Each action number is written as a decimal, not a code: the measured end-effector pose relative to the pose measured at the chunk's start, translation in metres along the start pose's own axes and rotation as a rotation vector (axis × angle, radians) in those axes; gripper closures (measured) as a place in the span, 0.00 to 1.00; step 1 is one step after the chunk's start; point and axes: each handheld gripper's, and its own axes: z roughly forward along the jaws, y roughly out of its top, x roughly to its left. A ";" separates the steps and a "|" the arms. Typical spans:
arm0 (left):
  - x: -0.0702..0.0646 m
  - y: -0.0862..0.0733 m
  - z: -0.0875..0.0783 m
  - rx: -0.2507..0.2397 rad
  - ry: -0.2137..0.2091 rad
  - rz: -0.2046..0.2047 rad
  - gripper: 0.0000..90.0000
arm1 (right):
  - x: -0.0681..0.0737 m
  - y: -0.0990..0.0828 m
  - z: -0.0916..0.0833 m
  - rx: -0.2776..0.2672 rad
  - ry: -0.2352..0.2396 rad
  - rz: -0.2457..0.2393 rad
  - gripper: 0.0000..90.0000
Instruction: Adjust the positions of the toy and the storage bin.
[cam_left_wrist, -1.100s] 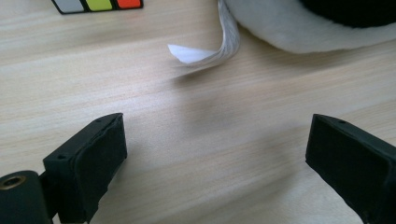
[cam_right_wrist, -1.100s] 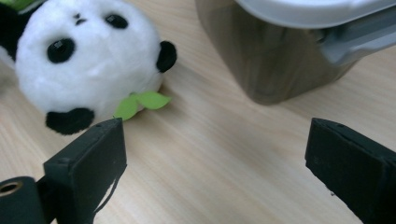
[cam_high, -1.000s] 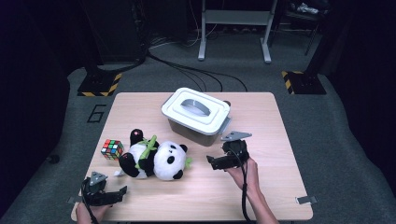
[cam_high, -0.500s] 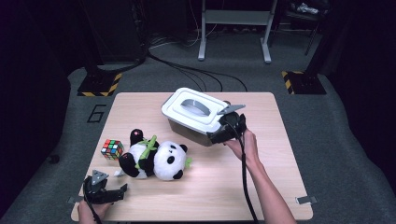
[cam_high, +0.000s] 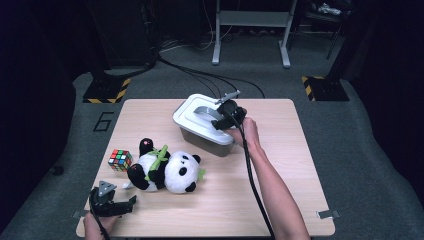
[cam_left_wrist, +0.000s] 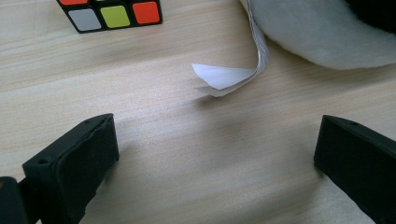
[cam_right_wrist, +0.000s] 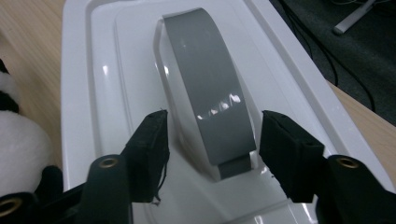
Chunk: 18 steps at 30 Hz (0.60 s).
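Right gripper view: right gripper (cam_right_wrist: 212, 140) jaws, just closing, straddle the lid's grey handle (cam_right_wrist: 205, 88) without pressing; left gripper (cam_left_wrist: 215, 154) released above the table (cam_left_wrist: 187, 186).

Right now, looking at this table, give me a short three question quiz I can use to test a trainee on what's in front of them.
1. True or false: the right gripper has its jaws on either side of the grey handle on the white lid.
2. Which thing lies nearest the left gripper? A) the Rubik's cube B) the paper tag of the plush panda C) the lidded bin
3. What is between the left gripper's jaws?

Key:
1. True; the jaws have just been closing, but a gap shows at each pad.
2. B.
3. Nothing but bare table; the jaws stand wide open.
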 end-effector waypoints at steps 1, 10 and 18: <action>0.000 0.000 0.000 0.000 0.000 0.000 0.00 | -0.001 0.002 0.002 -0.005 0.003 -0.005 0.54; 0.000 0.000 0.000 -0.001 0.000 0.000 0.00 | -0.001 0.002 0.005 0.010 -0.013 -0.038 0.69; 0.000 0.000 0.000 -0.003 0.001 0.001 0.00 | -0.003 -0.004 -0.006 0.049 -0.017 -0.024 0.73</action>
